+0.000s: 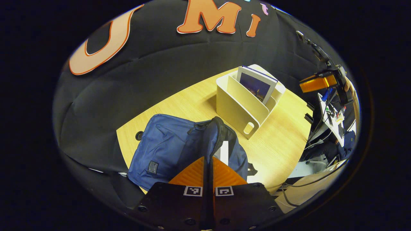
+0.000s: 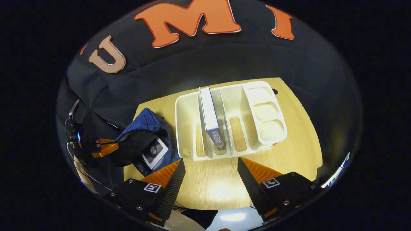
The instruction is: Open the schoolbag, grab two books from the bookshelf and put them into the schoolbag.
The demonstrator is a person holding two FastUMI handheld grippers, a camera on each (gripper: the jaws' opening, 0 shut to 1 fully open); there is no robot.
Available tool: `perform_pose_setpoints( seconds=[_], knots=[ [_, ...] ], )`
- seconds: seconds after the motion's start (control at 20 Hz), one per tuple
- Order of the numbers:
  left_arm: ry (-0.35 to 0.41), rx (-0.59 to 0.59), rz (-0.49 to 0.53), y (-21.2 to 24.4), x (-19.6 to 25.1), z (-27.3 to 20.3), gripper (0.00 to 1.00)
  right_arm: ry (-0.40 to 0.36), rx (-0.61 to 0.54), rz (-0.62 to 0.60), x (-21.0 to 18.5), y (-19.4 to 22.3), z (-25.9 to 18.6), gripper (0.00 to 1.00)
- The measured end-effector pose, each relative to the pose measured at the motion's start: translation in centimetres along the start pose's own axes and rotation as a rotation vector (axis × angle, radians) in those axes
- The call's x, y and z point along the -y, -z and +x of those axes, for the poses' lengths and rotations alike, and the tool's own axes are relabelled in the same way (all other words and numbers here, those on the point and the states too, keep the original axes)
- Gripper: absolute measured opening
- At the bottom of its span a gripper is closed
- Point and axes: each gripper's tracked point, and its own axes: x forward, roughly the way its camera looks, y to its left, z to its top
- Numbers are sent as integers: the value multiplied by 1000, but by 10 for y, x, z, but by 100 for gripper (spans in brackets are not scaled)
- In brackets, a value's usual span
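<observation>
We see blue schoolbag (image 1: 179, 144) near left edge of wooden table (image 1: 282, 141), its zipper open; in right gripper view one book (image 2: 154, 152) sits inside opening. White bookshelf (image 2: 224, 118) stands just beside bag, toward middle of table, with one book (image 2: 210, 117) upright in its slot. Our left gripper (image 1: 208, 160) is over bag, fingers pressed together; we cannot tell if they pinch bag fabric. Our right gripper (image 2: 211, 168) has fingers wide apart, holding nothing, over table edge in front of bookshelf.
</observation>
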Motion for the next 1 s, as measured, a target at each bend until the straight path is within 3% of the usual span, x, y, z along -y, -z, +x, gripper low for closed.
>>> perform_pose_setpoints(
  seconds=[0.4, 1.0],
  knots=[
    [2, -2, -33, 6, 0, -1, 1, 9, -57, -98, -12, -77, 29, 98],
    [5, -32, -71, 16, -9, 8, 1, 90, -249, -119, 7, -87, 125, 98]
  ],
)
